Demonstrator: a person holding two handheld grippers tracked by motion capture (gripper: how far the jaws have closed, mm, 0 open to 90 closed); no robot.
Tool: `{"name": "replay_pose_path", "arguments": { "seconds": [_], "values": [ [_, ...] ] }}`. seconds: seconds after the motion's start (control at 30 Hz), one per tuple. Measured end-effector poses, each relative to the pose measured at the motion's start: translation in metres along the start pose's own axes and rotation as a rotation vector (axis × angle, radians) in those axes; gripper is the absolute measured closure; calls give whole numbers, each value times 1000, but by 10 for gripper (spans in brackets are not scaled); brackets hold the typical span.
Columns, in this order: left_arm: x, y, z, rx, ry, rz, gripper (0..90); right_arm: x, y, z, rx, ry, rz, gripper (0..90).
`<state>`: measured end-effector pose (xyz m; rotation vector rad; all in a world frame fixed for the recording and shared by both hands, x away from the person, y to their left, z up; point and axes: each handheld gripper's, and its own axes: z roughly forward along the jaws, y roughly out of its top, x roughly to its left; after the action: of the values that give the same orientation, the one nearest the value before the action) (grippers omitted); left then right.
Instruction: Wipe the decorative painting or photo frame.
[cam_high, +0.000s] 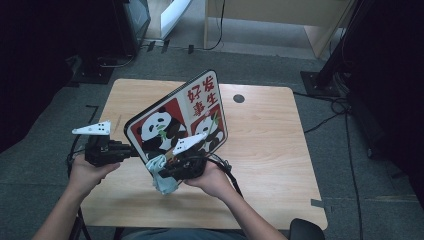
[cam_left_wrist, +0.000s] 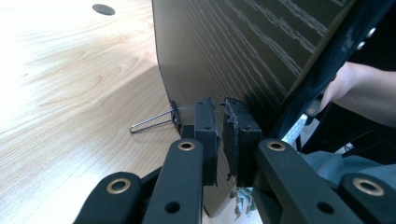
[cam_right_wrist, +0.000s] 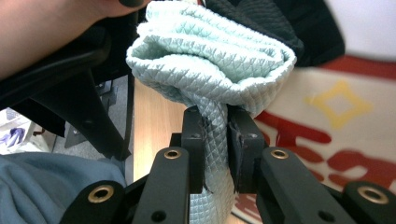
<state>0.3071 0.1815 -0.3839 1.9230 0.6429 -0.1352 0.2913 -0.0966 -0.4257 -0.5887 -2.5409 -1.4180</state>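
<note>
I've got the board (cam_high: 176, 120), the one printed with pandas and red characters, tilted up on its edge over the counter (cam_high: 270, 145), picture side facing me. My left claw (cam_high: 131, 148) is clamped tight on the board's lower left edge; in the left gripper view the pads (cam_left_wrist: 205, 133) pinch the thin rim with the dark back of the board rising behind them. A small wire clip (cam_left_wrist: 154, 122) sits on that same edge just beside the pads.

My right claw (cam_high: 162, 172) is closed hard on a pale green quilted cloth (cam_high: 162, 177), which bunches into a fat fold above the jaws in the right gripper view (cam_right_wrist: 210, 56). The cloth hangs at the board's bottom edge, near the printed face.

Here's what worries me. The left grip is on a narrow strip of rim, and the whole board hangs off that one pinch. If I press the cloth into the face, I think the board could pivot or slide out of the pads. Wiping near the far top corner would lever it hardest. The cloth could also drag loose, since most of it bulges free above the jaws. And that clip is close enough that a shift in grip might snag or knock it off. Light strokes close to the held edge seem safest.
</note>
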Motion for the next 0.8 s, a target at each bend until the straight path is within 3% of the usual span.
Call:
{"name": "replay_pose_path", "arguments": {
  "seconds": [0.6,0.8],
  "values": [
    [0,0,0,-2,-2,0,840,-9,-36,11,-3,11,12,791],
    [0,-1,0,-5,-1,1,832,-12,-45,14,26,7,13,790]
  ]
}}
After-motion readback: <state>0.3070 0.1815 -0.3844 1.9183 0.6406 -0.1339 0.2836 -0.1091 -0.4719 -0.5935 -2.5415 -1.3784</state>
